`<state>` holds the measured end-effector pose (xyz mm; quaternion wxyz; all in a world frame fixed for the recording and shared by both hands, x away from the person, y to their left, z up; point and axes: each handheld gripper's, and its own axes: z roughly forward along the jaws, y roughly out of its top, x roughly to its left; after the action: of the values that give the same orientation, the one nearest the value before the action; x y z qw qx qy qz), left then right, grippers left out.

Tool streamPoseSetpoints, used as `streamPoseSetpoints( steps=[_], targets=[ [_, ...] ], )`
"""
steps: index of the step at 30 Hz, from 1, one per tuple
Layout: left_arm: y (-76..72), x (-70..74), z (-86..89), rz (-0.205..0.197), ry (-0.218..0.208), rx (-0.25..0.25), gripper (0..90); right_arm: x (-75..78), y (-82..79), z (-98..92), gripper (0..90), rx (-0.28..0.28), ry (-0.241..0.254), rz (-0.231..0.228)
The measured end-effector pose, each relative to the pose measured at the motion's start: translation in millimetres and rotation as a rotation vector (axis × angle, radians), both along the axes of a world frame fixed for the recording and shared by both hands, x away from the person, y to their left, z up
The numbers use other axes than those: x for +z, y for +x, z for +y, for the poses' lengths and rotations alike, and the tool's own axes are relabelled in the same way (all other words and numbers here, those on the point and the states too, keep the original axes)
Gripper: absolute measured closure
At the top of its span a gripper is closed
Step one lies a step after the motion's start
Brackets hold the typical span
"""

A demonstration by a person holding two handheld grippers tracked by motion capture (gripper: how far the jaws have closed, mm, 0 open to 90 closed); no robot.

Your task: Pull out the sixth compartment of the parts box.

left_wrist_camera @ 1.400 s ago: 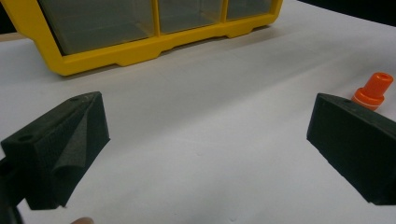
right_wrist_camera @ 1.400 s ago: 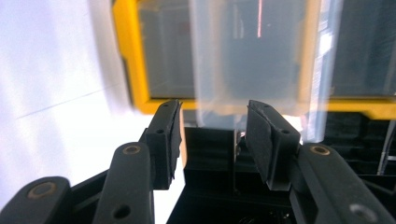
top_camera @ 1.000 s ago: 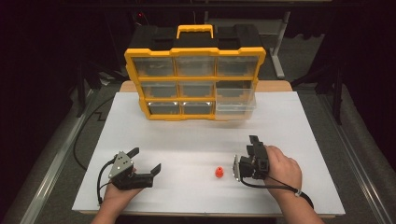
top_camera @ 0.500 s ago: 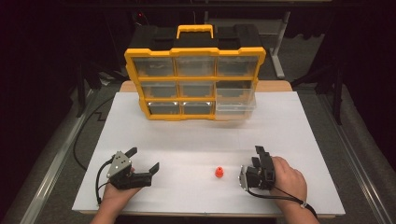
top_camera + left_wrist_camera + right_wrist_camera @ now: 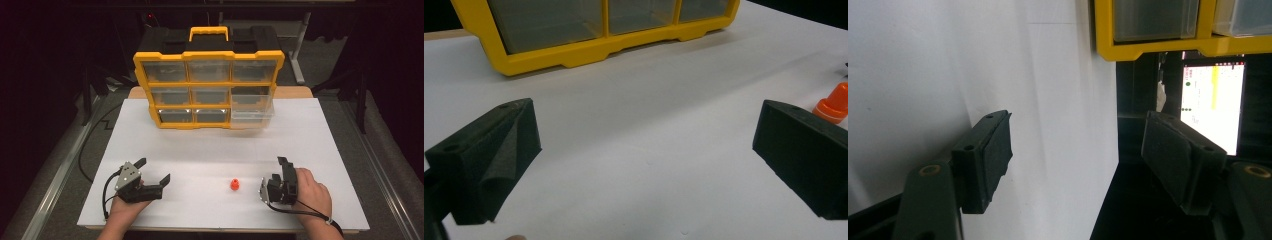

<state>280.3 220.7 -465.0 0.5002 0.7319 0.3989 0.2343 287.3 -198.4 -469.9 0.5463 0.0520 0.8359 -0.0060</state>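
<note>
Right gripper [image 5: 274, 184] lower, beside orange piece [image 5: 234, 185]

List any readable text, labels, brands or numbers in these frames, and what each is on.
No text can be read.
Screen behind the table, in the right gripper view: coloured marks and lines of text, too small and washed out to read.
Yellow organizer: no label visible.
Orange piece: no marking visible.

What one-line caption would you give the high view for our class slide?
Two open hand-held grippers, left and right, rest on a white table flanking a small orange piece before a yellow drawer organizer.
</note>
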Motion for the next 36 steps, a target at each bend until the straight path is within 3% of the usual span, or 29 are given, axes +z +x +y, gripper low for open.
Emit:
streamPoseSetpoints(
  steps=[4, 5, 10, 19, 22, 27, 30, 31, 36],
  targets=[
    [0.0, -0.1, 0.0, -0.001, 0.0, -0.002, 0.2, 0.8, -0.6, -0.1, 22.6, -0.008, 0.014, -0.012],
    [0.3, -0.3, -0.1, 0.001, -0.002, -0.001, 0.2, 1.5, -0.3, 0.3, 20.0, 0.001, 0.019, -0.033],
    [-0.4, 0.1, 0.0, -0.001, -0.001, -0.004, 0.2, 2.9, -2.2, 2.4, 15.4, -0.012, 0.025, -0.009],
    [0.0, 0.0, 0.2, -0.001, 0.0, -0.003, 0.2, 4.3, -2.5, 4.0, 6.1, -0.013, 0.026, -0.036],
    [0.5, -0.2, 0.5, 0.0, 0.001, -0.002, 0.2, 5.0, -1.4, 3.6, 0.0, -0.018, 0.014, -0.024],
    [0.7, -0.3, -0.1, -0.002, -0.006, 0.003, 0.2, 3.5, -1.1, 3.7, 0.0, -0.021, 0.007, -0.044],
    [0.5, 0.0, 0.5, 0.0, 0.001, 0.0, 0.2, 4.3, -1.8, 3.8, 0.0, -0.013, 0.028, -0.03],
    [0.4, 0.0, 0.4, -0.001, 0.001, 0.0, 0.2, 3.3, -1.9, 3.6, 0.0, -0.005, 0.04, -0.047],
    [0.6, -0.3, -0.1, 0.002, 0.0, 0.002, 0.2, 6.1, -2.8, 3.5, 0.0, -0.018, 0.07, -0.019]
  ],
)
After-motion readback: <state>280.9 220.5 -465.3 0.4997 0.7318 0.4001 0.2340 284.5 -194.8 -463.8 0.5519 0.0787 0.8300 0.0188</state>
